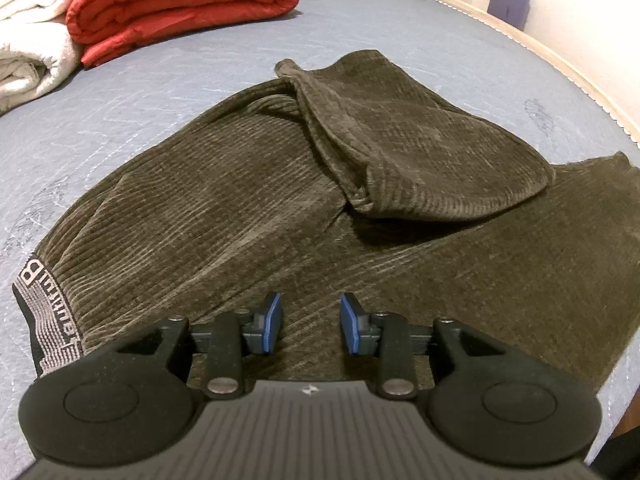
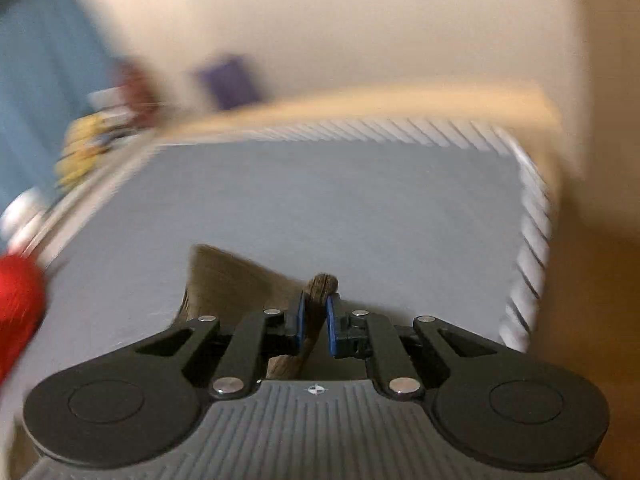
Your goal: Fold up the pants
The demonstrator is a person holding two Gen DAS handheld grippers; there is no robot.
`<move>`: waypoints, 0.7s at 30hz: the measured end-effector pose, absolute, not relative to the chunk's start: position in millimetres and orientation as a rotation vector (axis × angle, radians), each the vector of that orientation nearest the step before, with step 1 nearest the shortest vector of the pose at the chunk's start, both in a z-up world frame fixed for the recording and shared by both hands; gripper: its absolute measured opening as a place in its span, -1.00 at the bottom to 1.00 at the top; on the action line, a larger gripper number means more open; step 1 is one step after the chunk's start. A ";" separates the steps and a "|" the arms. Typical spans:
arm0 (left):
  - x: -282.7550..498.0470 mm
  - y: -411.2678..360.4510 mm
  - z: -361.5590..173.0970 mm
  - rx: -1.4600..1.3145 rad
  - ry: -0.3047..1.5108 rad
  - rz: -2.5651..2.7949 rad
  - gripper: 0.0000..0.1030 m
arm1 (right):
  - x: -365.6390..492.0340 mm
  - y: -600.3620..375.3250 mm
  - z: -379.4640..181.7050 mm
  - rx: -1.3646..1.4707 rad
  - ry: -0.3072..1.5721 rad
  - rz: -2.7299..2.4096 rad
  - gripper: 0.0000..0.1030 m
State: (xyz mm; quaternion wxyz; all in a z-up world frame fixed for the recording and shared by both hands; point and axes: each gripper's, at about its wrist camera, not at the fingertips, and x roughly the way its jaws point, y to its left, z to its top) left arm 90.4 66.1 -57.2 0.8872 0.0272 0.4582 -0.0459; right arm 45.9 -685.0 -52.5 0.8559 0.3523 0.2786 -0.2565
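Dark olive corduroy pants lie spread on the grey mattress, their lettered elastic waistband at the near left. One leg is folded back over the rest. My left gripper hovers open just over the cloth, its blue pads apart with nothing pinched between them. In the blurred right wrist view my right gripper is shut on a bunched edge of the pants. More of that cloth hangs off to the left of the fingers.
A folded red quilt and a white blanket sit at the far left of the bed. A wooden bed frame runs along the right by the wall. The right wrist view shows the mattress corner with floor beyond.
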 end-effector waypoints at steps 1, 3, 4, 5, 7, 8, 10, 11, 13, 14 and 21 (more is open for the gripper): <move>90.2 64.6 -56.9 0.057 0.952 -0.100 -0.29 | 41.9 -694.1 -67.0 0.810 0.622 -0.585 -0.82; 90.2 62.1 -56.2 0.054 0.950 -0.109 -0.29 | 37.1 -705.0 -83.9 0.842 0.672 -0.677 -0.80; 90.0 60.5 -56.1 0.051 0.950 -0.117 -0.29 | 35.9 -707.7 -88.1 0.846 0.677 -0.700 -0.76; 89.5 59.1 -55.6 0.047 0.950 -0.129 -0.29 | 37.1 -708.5 -90.1 0.859 0.682 -0.705 -0.75; 87.5 55.6 -54.8 0.037 0.948 -0.169 -0.29 | 36.5 -707.7 -94.0 0.909 0.684 -0.665 -0.75; 85.7 52.3 -54.0 0.032 0.946 -0.202 -0.29 | 42.0 -703.2 -92.8 0.916 0.685 -0.651 -0.70; 80.7 43.5 -52.8 0.017 0.946 -0.296 -0.29 | 47.0 -699.5 -90.1 0.905 0.682 -0.635 -0.46; 77.2 37.2 -52.4 0.015 0.945 -0.355 -0.29 | 47.8 -695.7 -89.8 0.901 0.684 -0.627 -0.38; 67.5 21.0 -52.6 0.040 0.938 -0.484 -0.29 | 51.2 -693.2 -89.5 0.900 0.695 -0.623 -0.21; 60.7 11.2 -53.4 0.068 0.927 -0.558 -0.29 | 52.7 -692.1 -90.2 0.901 0.702 -0.627 -0.19; 17.3 -42.6 -76.3 0.265 0.939 -0.845 -0.29 | 54.7 -686.2 -93.2 0.870 0.734 -0.625 -0.19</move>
